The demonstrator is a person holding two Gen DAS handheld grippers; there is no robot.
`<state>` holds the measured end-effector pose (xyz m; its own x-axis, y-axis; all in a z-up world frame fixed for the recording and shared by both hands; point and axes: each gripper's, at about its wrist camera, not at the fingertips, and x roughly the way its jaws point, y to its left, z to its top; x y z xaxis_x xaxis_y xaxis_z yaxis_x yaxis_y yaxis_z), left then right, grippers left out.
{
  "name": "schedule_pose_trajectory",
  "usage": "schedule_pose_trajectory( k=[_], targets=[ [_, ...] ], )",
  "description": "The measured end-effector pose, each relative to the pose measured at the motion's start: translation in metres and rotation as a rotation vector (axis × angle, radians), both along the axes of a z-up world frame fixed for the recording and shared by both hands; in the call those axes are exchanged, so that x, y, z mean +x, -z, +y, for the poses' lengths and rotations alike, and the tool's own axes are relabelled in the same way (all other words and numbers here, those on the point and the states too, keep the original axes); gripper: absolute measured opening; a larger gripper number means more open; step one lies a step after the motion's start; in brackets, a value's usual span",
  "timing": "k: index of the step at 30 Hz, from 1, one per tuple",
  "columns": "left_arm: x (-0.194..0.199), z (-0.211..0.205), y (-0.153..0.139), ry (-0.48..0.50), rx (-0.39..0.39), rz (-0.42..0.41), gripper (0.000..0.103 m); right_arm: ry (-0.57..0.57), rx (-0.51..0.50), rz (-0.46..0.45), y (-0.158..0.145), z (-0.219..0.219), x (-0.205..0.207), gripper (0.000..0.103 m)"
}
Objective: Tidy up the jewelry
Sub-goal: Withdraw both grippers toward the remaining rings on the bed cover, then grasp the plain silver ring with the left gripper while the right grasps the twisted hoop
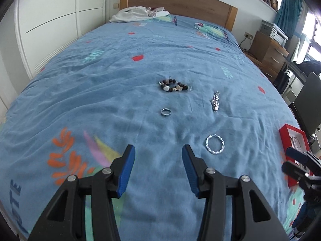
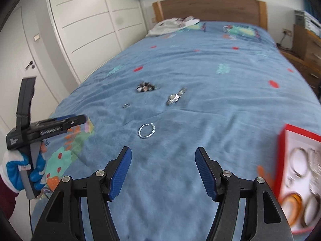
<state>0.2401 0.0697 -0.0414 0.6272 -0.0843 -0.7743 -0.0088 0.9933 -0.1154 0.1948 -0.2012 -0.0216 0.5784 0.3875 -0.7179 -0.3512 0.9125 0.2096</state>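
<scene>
- The red jewelry box (image 2: 281,140) sits open on the blue bedspread (image 1: 100,76) at the right edge. It already holds several bangles, so it reads as the collecting place, and everything below is placed relative to it.
- Four pieces lie loose on the bedspread, all to the left of the box. The twisted silver bracelet (image 1: 215,144) is nearest it, and the silver watch (image 1: 215,101) lies farther up the bed. The plain silver ring (image 1: 166,112) and the dark beaded bracelet (image 1: 173,86) are the farthest away.
- They lie spread well apart, likely so that each can be picked up singly.
- The left gripper (image 1: 158,152) has its blue pads spread with nothing between them. It hangs over bare cloth, and the twisted bracelet is just ahead to its right, between it and the box.
- The right gripper (image 2: 163,156) is also spread wide and empty. It hovers left of the box, with the twisted bracelet ahead and slightly left of its jaws.
- A gloved hand (image 2: 24,170) grips the left tool's handle, far to the left of the box.
</scene>
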Motion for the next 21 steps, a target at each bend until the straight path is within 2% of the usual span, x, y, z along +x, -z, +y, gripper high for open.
schedule_pose_trajectory(
  k=[10,21],
  targets=[
    [0.077,-0.008,0.046,0.066,-0.003,0.043,0.047,-0.158,0.001,0.046,0.053,0.050,0.062,0.065],
    [0.103,-0.009,0.072,0.116,-0.028,0.030,0.046,-0.272,-0.062,0.030,0.087,0.081,0.090,0.065]
  ],
)
